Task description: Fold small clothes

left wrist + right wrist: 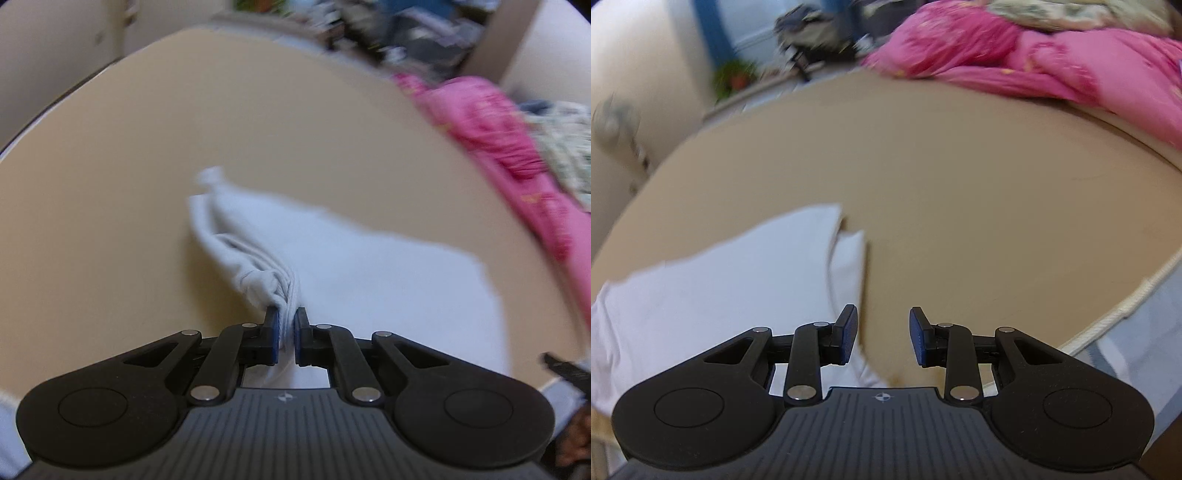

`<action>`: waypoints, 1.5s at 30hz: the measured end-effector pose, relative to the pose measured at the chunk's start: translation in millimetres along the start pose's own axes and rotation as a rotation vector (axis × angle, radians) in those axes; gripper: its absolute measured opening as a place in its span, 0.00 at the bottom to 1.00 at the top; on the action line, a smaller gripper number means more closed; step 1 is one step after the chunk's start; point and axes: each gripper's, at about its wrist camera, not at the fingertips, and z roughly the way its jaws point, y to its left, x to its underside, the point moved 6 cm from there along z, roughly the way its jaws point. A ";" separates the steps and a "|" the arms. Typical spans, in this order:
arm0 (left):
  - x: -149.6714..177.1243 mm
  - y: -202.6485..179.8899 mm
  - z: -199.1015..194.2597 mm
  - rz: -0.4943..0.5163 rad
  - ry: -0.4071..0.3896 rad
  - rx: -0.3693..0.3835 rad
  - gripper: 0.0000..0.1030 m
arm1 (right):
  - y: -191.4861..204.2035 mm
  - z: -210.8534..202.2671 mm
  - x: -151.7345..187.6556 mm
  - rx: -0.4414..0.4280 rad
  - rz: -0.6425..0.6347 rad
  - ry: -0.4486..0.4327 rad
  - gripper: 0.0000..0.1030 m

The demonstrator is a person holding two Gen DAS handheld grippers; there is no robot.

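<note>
A small white garment (351, 258) lies on the tan table (184, 129). My left gripper (286, 317) is shut on a bunched edge of it, several layers pinched between the blue pads, and lifts that edge a little. In the right wrist view the same white garment (720, 288) lies flat at the lower left. My right gripper (882, 325) is open and empty just right of the garment's edge, over the bare table (960, 184).
A pile of pink clothes (498, 129) lies along the table's far right, also in the right wrist view (1034, 62), with a patterned cloth (565, 147) beyond it. The table's near edge (1126, 314) has a white rim. Blurred clutter stands behind the table.
</note>
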 end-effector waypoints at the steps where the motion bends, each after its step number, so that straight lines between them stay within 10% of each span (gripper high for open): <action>1: -7.5 -26.6 -4.2 0.024 -0.016 0.034 0.07 | -4.4 -1.5 -1.9 0.002 0.025 -0.010 0.32; 7: 2.3 -199.9 -1.0 0.161 -0.013 0.250 0.08 | -32.9 -5.8 -8.4 0.014 0.126 -0.049 0.32; 12: 64.0 -298.3 54.2 0.260 0.220 0.449 0.24 | -49.9 -5.0 -16.1 0.006 0.217 -0.073 0.32; 17: 69.6 -218.7 55.0 0.194 0.101 0.333 0.24 | -40.8 10.1 -7.0 -0.109 0.237 0.029 0.45; 25: 114.2 -141.0 74.3 0.226 0.158 0.177 0.22 | 17.8 41.1 23.0 -0.237 0.058 0.232 0.45; 27: 122.7 -135.2 84.6 0.254 0.179 0.150 0.22 | 26.7 46.2 29.8 -0.223 0.001 0.251 0.05; 33: 116.1 -150.0 64.1 0.286 0.098 0.163 0.23 | 11.0 -17.0 -9.3 -0.354 0.092 -0.029 0.04; 38: 141.1 -139.9 74.4 0.398 0.178 0.096 0.23 | -21.7 24.4 34.2 -0.067 0.075 0.277 0.07; 41: 131.3 -138.9 57.7 0.346 0.148 0.139 0.23 | -34.2 6.1 6.5 -0.059 0.138 0.105 0.11; 45: 115.7 -128.6 53.1 0.313 0.052 0.150 0.23 | -31.9 3.4 -29.8 -0.129 0.182 -0.038 0.41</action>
